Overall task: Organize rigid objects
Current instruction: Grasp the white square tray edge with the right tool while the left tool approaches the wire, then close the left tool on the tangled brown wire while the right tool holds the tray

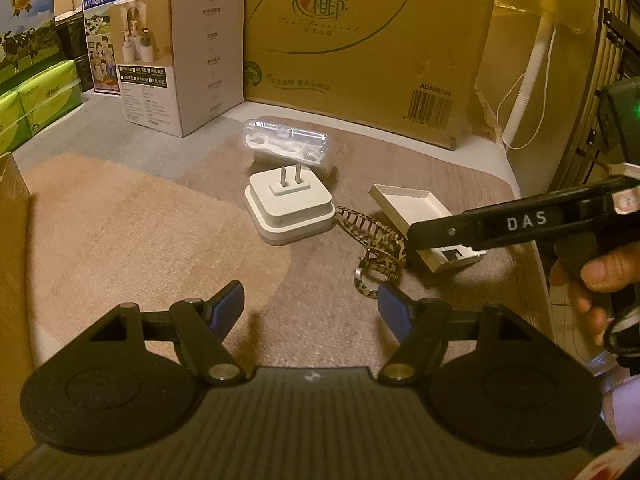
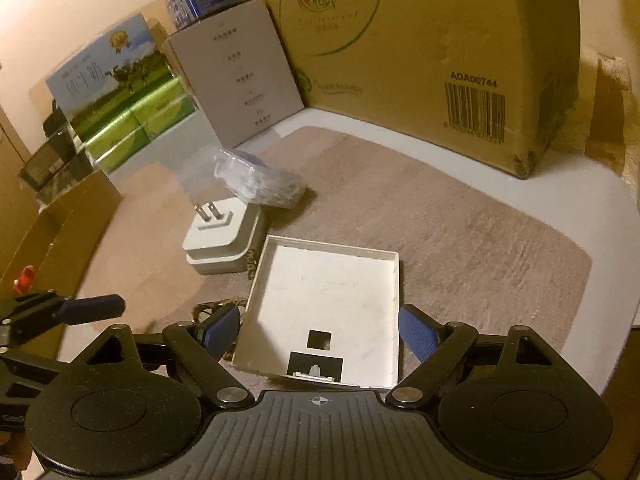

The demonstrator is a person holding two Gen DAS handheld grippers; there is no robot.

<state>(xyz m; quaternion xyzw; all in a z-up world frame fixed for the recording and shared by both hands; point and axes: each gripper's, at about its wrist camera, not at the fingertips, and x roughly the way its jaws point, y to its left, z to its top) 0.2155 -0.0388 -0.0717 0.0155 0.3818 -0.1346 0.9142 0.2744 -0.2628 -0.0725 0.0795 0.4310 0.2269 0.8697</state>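
Near the rug's front edge, right gripper (image 2: 320,330) jaws wide, straddling white tray (image 2: 332,280), unpinched; left gripper (image 1: 310,304) jaws half-open, empty. Next: close squarely on tray walls.

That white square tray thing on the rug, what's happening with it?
A person holds a gripper in each hand. The right gripper has its blue pads on either side of the white square tray, jaws wide, not clearly squeezing it. The left gripper hangs open and empty. A white plug adapter and clear plastic case wait nearby.
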